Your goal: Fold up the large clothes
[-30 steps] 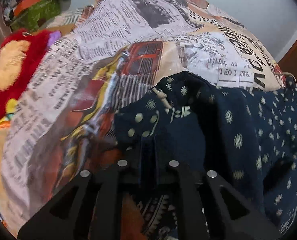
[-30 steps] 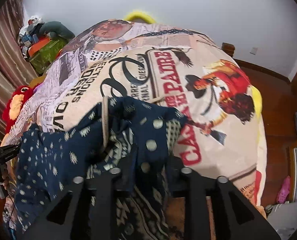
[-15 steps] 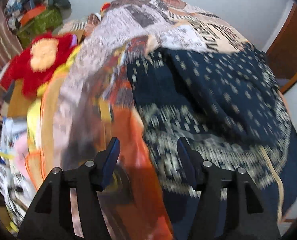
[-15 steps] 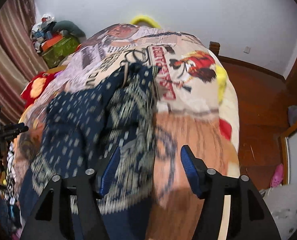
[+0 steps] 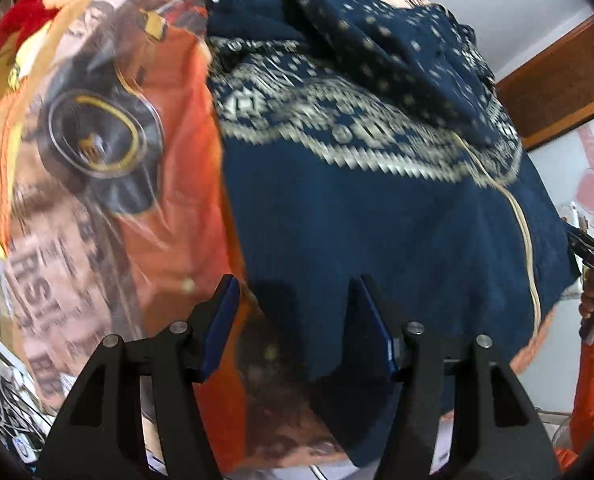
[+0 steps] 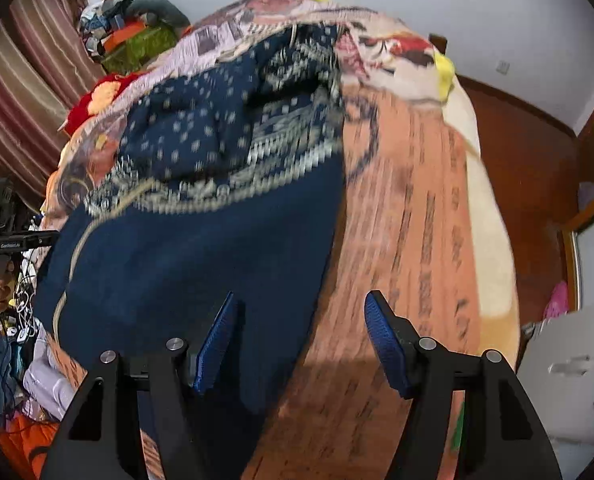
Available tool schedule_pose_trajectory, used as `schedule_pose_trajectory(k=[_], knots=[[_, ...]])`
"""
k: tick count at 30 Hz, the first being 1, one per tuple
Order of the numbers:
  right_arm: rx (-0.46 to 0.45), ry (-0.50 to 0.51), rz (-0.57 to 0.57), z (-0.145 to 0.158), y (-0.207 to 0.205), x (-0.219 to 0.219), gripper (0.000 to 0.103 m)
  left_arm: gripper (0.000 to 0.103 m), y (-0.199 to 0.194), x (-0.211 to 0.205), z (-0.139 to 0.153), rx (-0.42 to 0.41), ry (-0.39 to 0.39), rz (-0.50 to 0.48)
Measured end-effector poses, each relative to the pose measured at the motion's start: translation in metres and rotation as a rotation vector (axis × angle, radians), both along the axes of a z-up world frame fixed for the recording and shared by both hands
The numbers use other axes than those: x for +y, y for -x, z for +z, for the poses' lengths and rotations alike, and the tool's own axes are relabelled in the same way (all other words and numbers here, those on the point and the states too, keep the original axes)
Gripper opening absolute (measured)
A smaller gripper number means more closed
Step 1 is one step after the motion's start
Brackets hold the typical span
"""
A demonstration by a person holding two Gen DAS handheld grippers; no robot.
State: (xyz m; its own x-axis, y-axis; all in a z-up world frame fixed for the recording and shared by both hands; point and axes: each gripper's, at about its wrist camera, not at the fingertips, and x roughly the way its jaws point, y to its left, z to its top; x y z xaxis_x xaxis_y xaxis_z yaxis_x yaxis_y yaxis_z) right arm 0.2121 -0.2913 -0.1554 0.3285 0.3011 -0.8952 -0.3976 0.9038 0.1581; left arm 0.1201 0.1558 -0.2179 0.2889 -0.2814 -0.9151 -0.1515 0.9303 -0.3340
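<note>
Lying flat: the navy sweater [image 5: 377,220] is spread on the printed bedspread [image 5: 109,200], its dotted upper part folded down over the patterned band toward 12 o'clock, its plain hem nearest both cameras.
Handling: it looks like a soft, thick knit, limp and fairly heavy for cloth; it will likely sag and drag when lifted, not slide.
Where to hold: judging from how it lies, the two hem corners, at 6 o'clock in the left view and 7 o'clock in the right view, give the cleanest grip for the next fold.
Left gripper [image 5: 295,320]: fingers spread apart, holding nothing, hovering above the sweater's left edge where navy meets orange bedspread, pointing toward 12 o'clock.
Right gripper [image 6: 299,336]: fingers also apart and empty, above the sweater's right edge, one finger over navy, the other over bedspread.
Hands: each view shows the other gripper's handle at its frame edge, at 3 o'clock and 9 o'clock.
Risk: pinching bedspread along with knit.
</note>
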Motion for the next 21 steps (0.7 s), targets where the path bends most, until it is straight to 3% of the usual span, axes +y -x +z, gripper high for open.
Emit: schedule_pose_trajectory(k=[6,8,15,19,21], knots=[[0.027,-0.093,-0.04,-0.001,0.012,-0.01,0.063,0.059,0.018,-0.019,-0.006,0.018,0.036,-0.028],[0.045,-0.115,-0.043,0.0,0.012,-0.009,0.056,0.059,0.02,-0.025,-0.007,0.008,0.039,-0.037],[0.078,-0.147,0.005,0.001,0.015,0.005,0.034,0.014,0.023,-0.03,0.0,-0.045,0.085,-0.002],[0.072,-0.161,0.024,0.006,0.018,0.011,0.014,0.009,0.022,-0.023,0.016,-0.095,0.106,0.038],[0.043,-0.139,0.033,0.012,0.018,0.017,0.011,0.008,0.018,-0.018,0.028,-0.126,0.103,0.045]])
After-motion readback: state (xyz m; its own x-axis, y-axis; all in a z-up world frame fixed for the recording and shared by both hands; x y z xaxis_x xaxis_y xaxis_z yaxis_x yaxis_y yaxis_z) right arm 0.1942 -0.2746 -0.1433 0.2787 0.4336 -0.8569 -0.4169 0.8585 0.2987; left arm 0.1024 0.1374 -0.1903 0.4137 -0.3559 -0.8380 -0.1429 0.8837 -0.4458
